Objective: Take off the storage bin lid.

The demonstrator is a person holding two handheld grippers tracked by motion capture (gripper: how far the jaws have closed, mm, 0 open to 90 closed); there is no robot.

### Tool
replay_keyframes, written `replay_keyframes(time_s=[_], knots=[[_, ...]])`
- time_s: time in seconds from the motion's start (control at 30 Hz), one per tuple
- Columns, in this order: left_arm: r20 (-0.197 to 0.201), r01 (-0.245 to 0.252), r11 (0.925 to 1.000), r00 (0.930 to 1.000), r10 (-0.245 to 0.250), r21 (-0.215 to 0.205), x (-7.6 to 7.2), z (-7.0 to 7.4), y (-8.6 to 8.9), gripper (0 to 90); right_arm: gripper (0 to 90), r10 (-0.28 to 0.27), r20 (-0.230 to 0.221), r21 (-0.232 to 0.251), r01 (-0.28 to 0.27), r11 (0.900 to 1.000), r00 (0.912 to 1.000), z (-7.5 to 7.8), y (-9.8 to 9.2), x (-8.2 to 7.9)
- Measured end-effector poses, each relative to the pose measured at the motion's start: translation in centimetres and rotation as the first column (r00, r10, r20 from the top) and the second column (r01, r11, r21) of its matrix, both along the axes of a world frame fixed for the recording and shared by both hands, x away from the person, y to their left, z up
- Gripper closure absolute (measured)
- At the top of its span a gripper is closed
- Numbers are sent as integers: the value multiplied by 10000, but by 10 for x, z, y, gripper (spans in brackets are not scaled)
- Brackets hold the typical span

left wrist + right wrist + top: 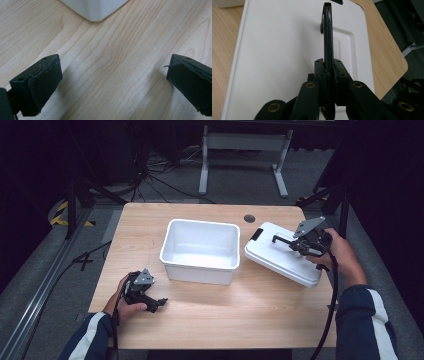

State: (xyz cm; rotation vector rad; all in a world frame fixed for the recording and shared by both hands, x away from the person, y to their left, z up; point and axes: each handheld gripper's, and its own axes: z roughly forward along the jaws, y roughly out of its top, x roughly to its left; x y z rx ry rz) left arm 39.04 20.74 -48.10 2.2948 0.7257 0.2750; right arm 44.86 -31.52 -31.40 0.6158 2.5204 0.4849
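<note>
A white open bin (176, 266) stands in the middle of the wooden table (250, 315). To its right is the white lid (272, 257), lying at an angle, its near right corner at the table's edge. My right gripper (296, 243) is shut on the lid's upright black handle (281, 239). In the right gripper view the jaws of my right gripper (329, 67) pinch that handle (327, 37) above the lid (282, 62). Whether the lid rests on the table I cannot tell. My left gripper (159, 303) sits low at the front left, open, with bare wood between its jaws (112, 82).
A corner of the bin (95, 10) shows ahead of the left gripper. A round cable hole (249, 218) sits at the table's far edge. A black clip (256, 234) is on the lid's far end. Cables and a white frame (245, 142) lie beyond the table.
</note>
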Motion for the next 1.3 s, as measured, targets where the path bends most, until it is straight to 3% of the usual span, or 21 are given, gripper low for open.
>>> replay_keyframes(time_s=[0.8, 1.3], knots=[[-8, -16, 10000, 10000, 16, 3, 0, 0, 0, 6, 844, -314, -541, 146, 322, 9994, 9980, -47, -1, 14], [-22, -13, 10000, 10000, 13, -4, 0, 0, 0, 6, 843, -559, -621, 166, 570, 9982, 9965, -62, 2, 22]])
